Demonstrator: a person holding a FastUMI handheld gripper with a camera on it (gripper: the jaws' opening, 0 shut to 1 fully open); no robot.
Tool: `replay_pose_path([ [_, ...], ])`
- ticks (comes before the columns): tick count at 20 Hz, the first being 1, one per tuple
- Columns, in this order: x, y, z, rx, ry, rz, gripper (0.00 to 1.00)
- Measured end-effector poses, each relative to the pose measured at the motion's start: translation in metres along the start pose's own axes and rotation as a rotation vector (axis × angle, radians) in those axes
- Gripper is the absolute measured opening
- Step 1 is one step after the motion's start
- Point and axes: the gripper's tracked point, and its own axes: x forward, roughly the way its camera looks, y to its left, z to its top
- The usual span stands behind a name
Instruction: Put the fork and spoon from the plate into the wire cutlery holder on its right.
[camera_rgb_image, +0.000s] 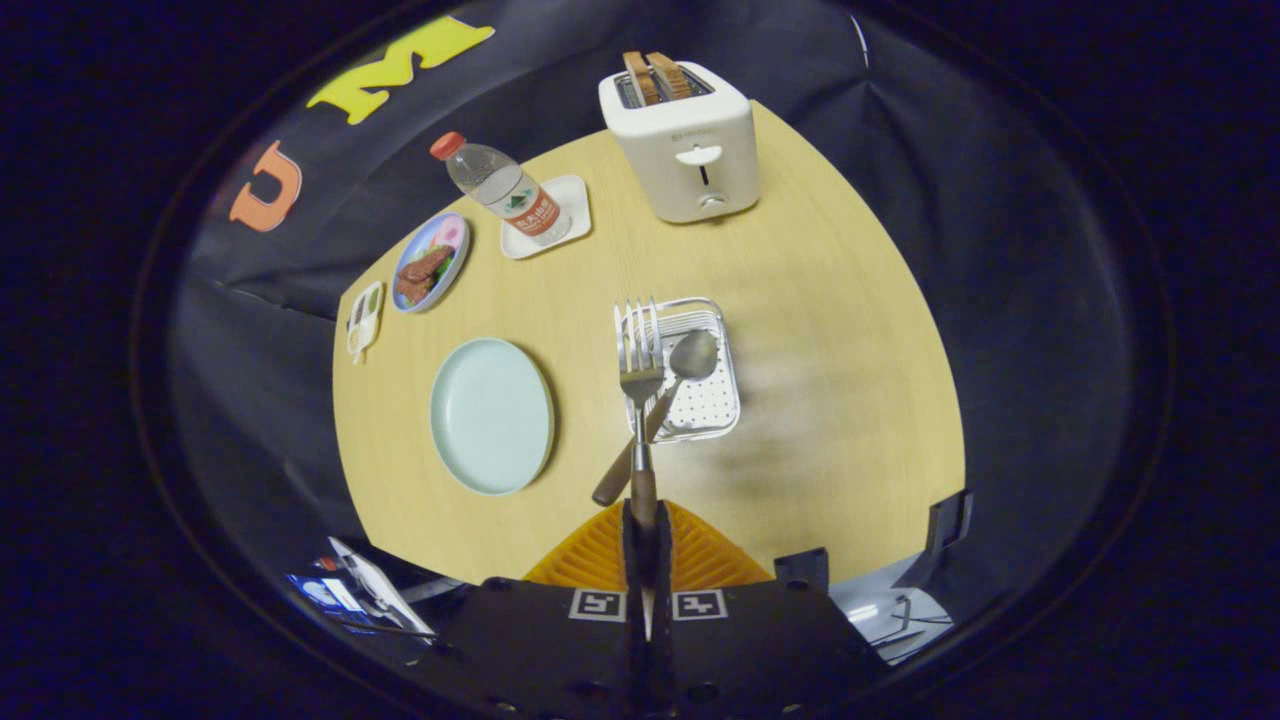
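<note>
My gripper (643, 520) is shut on the handle of a fork (640, 375), which points straight ahead with its tines over the near-left part of the wire cutlery holder (718, 405). A spoon (686, 362) with a brown handle leans in the holder, its bowl up and its handle sticking out toward the fingers. The pale green plate (491, 415) lies bare on the wooden table (840, 380), to the left of the holder and the fork.
A white toaster (683, 138) with two slices of bread stands at the far edge. A water bottle (503, 193) rests on a small white tray, with a plate of toy food (430, 262) and a small dish (364, 318) to its left.
</note>
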Motion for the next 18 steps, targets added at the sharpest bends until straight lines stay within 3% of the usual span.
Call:
replay_pose_path([
  [11,0.005,-0.011,0.005,0.043,0.193,-0.053,0.06],
  [18,0.008,-0.006,0.025,0.036,0.151,-0.069,0.06],
])
